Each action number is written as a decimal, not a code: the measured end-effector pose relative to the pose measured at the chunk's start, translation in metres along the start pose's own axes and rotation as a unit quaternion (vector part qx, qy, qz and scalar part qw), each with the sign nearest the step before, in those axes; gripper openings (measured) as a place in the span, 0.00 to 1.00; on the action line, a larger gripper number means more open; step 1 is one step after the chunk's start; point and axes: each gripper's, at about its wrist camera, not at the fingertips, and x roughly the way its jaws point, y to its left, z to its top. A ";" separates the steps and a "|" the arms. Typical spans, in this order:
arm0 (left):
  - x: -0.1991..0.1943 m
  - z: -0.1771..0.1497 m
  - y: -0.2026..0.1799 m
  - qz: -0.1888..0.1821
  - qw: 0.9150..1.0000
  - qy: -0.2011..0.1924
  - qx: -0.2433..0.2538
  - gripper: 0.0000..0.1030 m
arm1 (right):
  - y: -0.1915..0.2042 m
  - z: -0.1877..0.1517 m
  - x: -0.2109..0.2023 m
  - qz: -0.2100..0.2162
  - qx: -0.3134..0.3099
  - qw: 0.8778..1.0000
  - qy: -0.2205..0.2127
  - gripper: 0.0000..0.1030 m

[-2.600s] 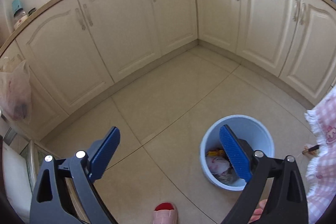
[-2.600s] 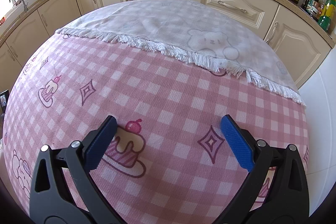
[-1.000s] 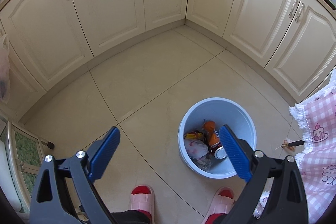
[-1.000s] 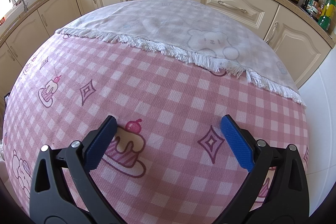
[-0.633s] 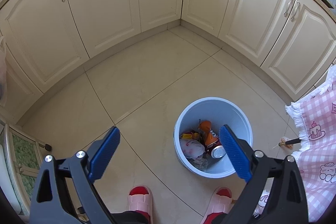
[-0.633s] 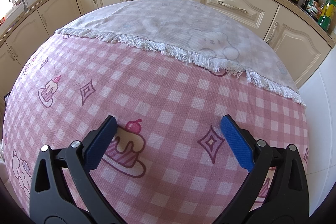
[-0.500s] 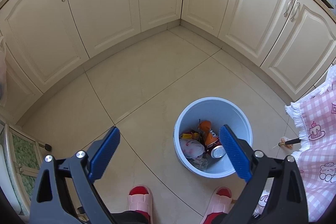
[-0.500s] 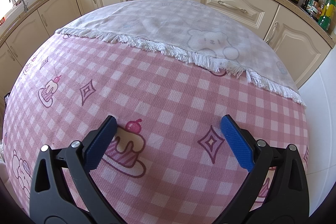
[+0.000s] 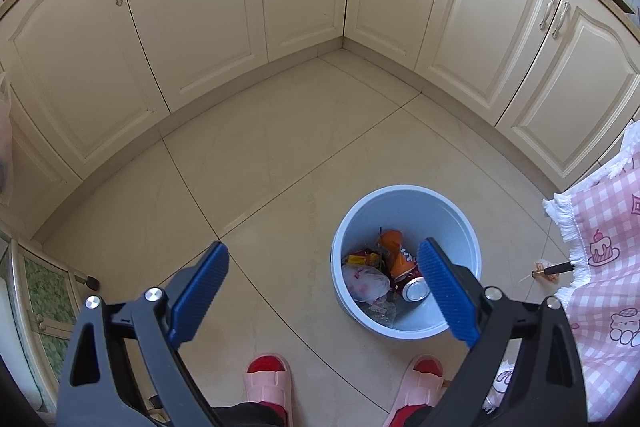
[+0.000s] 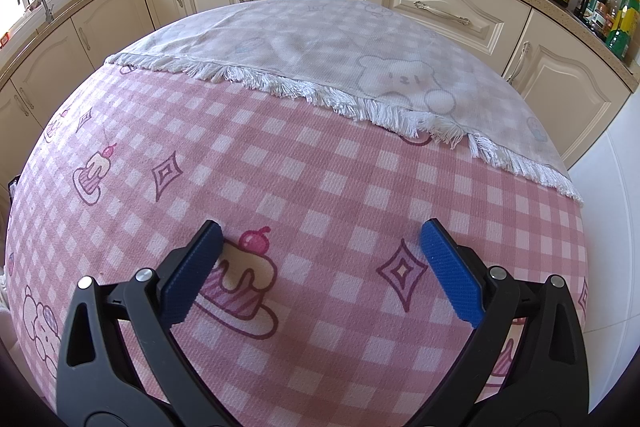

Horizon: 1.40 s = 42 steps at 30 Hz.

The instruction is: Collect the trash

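Note:
A light blue trash bin [image 9: 404,199] stands on the tiled floor in the left wrist view. It holds an orange cup [image 9: 394,253], a drink can [image 9: 416,289], a crumpled white bag [image 9: 364,279] and wrappers. My left gripper [image 9: 322,281] is open and empty, held above the floor with its right finger over the bin's edge. My right gripper [image 10: 318,259] is open and empty, low over the pink checked tablecloth [image 10: 304,187]. No trash shows on the cloth.
Cream cabinets [image 9: 192,11] line the floor's far sides. The person's pink slippers [image 9: 266,383] stand just before the bin. The table's fringed cloth edge [image 9: 600,227] hangs at the right. A white cloth [image 10: 340,55] covers the table's far half. Bottles [image 10: 616,15] stand on the counter.
The left gripper's view has tilted down and shifted over the bin since 2.6 s ago; little movement in the last half second. The right gripper has not moved.

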 end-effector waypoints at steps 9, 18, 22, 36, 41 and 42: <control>0.001 0.002 0.002 -0.001 1.000 0.001 -0.001 0.91 | 0.000 0.000 0.000 0.000 0.000 1.000 0.000 0.94; 0.000 0.000 0.001 0.001 1.000 0.000 0.001 0.91 | 0.000 0.000 0.000 0.000 0.000 1.000 0.000 0.94; 0.001 0.001 0.001 0.001 1.000 0.001 -0.002 0.91 | 0.000 0.000 0.000 0.000 0.000 1.000 0.000 0.94; 0.001 0.000 0.003 -0.001 1.000 0.004 -0.003 0.91 | 0.000 0.000 0.000 0.000 0.000 1.000 0.000 0.94; 0.002 0.000 0.002 0.000 1.000 0.005 -0.001 0.91 | 0.000 0.000 0.000 0.000 0.000 1.000 0.000 0.94; 0.002 0.000 0.002 0.001 1.000 0.005 -0.001 0.91 | 0.000 0.000 0.000 0.000 0.000 1.000 0.000 0.94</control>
